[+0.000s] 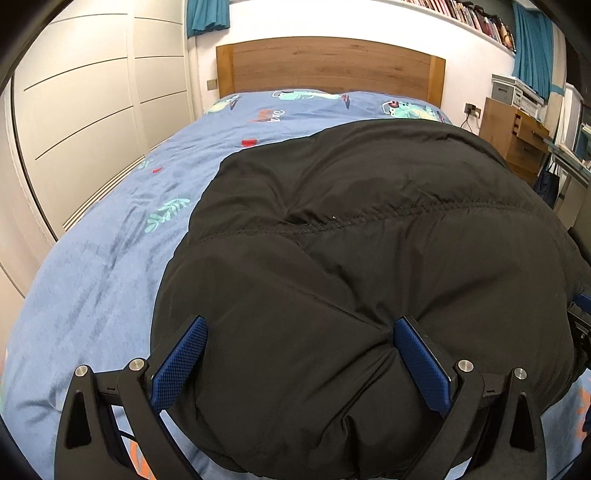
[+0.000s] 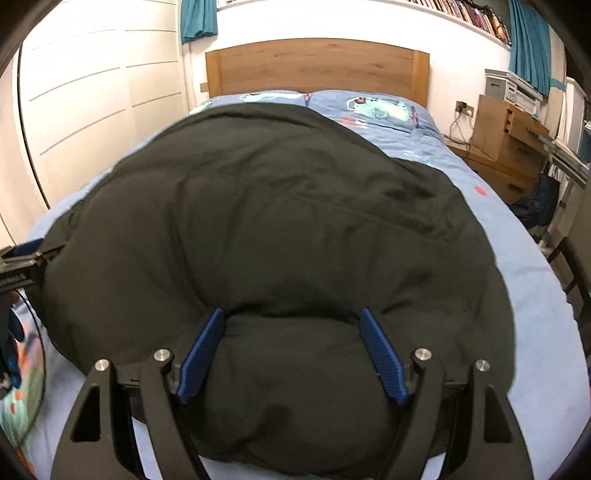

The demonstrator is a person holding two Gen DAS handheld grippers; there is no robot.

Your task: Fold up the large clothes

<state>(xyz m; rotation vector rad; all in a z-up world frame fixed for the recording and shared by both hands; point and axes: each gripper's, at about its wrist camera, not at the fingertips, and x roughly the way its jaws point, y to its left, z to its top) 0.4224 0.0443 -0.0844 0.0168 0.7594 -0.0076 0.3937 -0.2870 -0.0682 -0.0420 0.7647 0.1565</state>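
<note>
Left gripper (image 1: 299, 363): blue pads set wide, pressing into a thick fold of the black padded jacket (image 1: 369, 258), which bulges between them.
Right gripper (image 2: 291, 354): jaws also wide, pads sunk in the jacket's near edge; firm hold or not, I cannot tell.
Jacket: lies puffed on the blue printed bed cover (image 1: 92, 280), its sleeves and collar not to make out.
Hidden: the cover under it; the far pillows partly.
Cut off: wardrobe (image 1: 92, 110) at left.

Home bedroom: a bed (image 1: 92, 258) with wooden headboard (image 1: 328, 64) stood beside a white wardrobe (image 1: 92, 110), bookshelf (image 1: 472, 16) and teal curtains (image 1: 532, 44).
</note>
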